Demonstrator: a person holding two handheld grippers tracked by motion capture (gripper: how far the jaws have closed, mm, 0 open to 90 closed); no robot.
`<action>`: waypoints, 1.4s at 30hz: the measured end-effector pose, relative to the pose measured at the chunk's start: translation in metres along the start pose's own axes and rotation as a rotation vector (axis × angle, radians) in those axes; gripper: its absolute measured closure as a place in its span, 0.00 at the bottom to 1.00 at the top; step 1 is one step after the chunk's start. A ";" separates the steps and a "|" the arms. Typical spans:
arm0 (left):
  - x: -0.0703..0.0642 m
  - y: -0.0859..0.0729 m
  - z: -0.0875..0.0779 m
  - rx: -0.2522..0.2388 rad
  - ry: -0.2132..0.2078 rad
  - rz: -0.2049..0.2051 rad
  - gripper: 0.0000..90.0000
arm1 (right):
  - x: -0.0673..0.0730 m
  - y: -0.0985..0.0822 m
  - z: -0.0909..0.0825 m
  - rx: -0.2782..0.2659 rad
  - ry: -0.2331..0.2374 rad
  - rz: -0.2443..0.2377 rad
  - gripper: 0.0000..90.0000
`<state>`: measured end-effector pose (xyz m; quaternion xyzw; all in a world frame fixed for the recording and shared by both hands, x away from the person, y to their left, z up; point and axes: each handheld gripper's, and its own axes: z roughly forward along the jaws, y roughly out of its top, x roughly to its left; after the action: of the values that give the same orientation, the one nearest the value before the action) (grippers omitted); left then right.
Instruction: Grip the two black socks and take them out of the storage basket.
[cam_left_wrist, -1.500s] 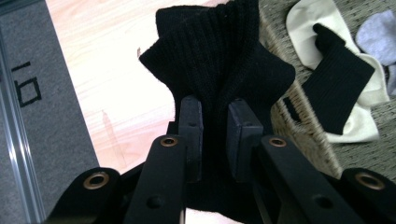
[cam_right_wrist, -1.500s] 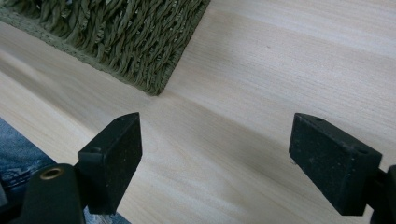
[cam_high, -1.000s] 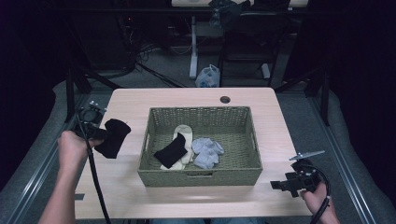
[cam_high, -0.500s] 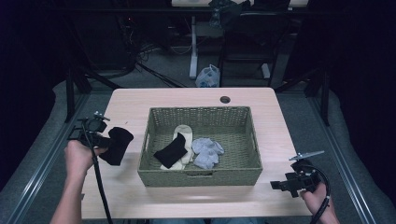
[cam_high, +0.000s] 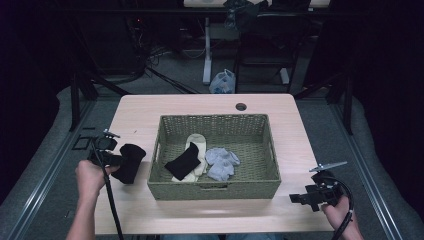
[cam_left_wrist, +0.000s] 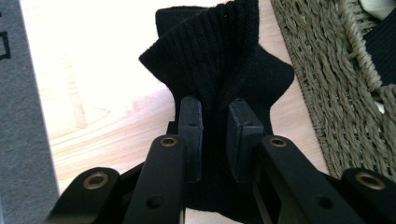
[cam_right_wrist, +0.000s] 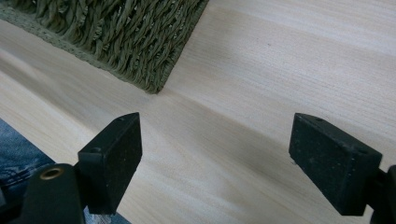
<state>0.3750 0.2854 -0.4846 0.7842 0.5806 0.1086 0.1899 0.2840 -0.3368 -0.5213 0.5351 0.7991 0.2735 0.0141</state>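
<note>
A black sock (cam_high: 129, 161) (cam_left_wrist: 224, 65) hangs bunched above the table, just left of the woven green basket (cam_high: 216, 122) (cam_left_wrist: 327, 84). My left gripper (cam_high: 117, 160) (cam_left_wrist: 215, 135) is shut on it, the ribbed cloth pinched between both pads. Inside the basket lie another black sock (cam_high: 183, 161), a cream sock (cam_high: 196, 146) and a grey sock (cam_high: 221, 163). My right gripper (cam_high: 300, 198) (cam_right_wrist: 231, 163) hovers low over the table's front right corner, jaws wide apart and holding nothing, with the basket's corner (cam_right_wrist: 149, 51) ahead of it.
The light wooden table (cam_high: 135, 112) has a round cable hole (cam_high: 241, 106) at its far edge. Bare wood runs along the front and right of the basket. Beyond the table stand dark stands, cables and a plastic bag (cam_high: 223, 81) on the floor.
My left gripper has carried the black sock lower and nearer the front, still beside the basket's left wall. The right gripper has stayed put.
</note>
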 end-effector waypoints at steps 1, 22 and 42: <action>0.000 -0.001 0.001 0.002 0.000 -0.002 0.87 | 0.000 0.000 0.000 -0.002 -0.002 0.003 0.19; 0.011 -0.018 0.033 0.100 0.003 -0.034 0.85 | 0.000 0.000 0.000 -0.009 0.009 -0.001 0.19; -0.015 0.017 -0.041 -0.095 -0.021 -0.013 0.03 | 0.000 0.000 -0.002 -0.015 0.002 0.010 0.19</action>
<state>0.3691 0.2743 -0.4399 0.7717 0.5777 0.1266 0.2337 0.2836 -0.3372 -0.5197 0.5386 0.7944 0.2802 0.0161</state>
